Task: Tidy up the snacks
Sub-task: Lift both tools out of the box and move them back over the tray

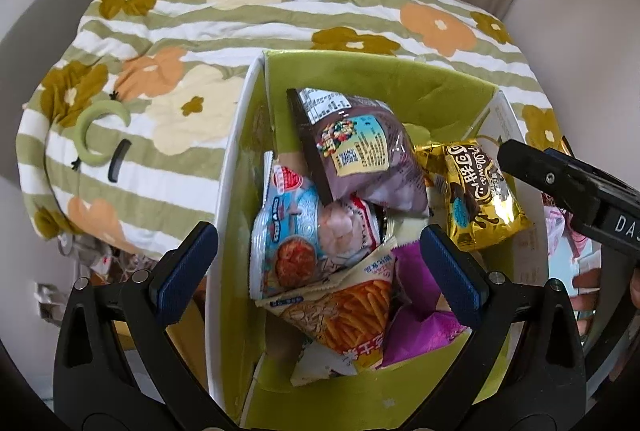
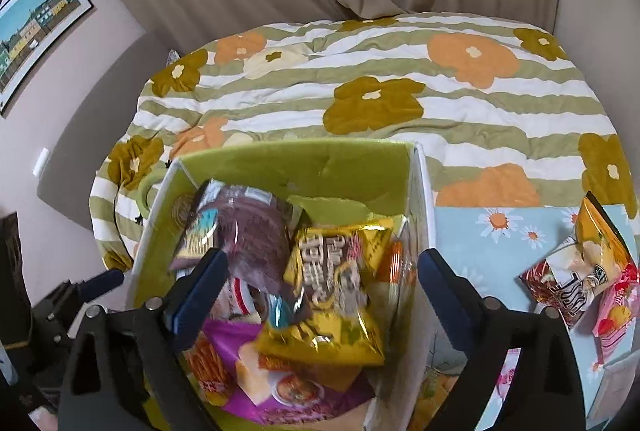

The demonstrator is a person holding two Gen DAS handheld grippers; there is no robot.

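Both tongs (image 1: pixel 318 271) (image 2: pixel 320 285) hover wide and empty over a nearly full box (image 2: pixel 424 199); a few snack packets (image 2: pixel 580 283) remain outside.

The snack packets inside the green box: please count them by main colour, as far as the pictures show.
Gold packet: 1
Dark purple packet: 1
Light blue packet: 1
Orange-and-white packet: 1
Magenta packet: 1
Total visible: 5; others may lie hidden beneath.

One green-lined box (image 2: pixel 280 159) sits between and beyond the fingers, holding at least six snack packets, one of them a gold packet (image 2: pixel 336 283). About three more packets (image 2: pixel 580 271) lie right of the right fingers.
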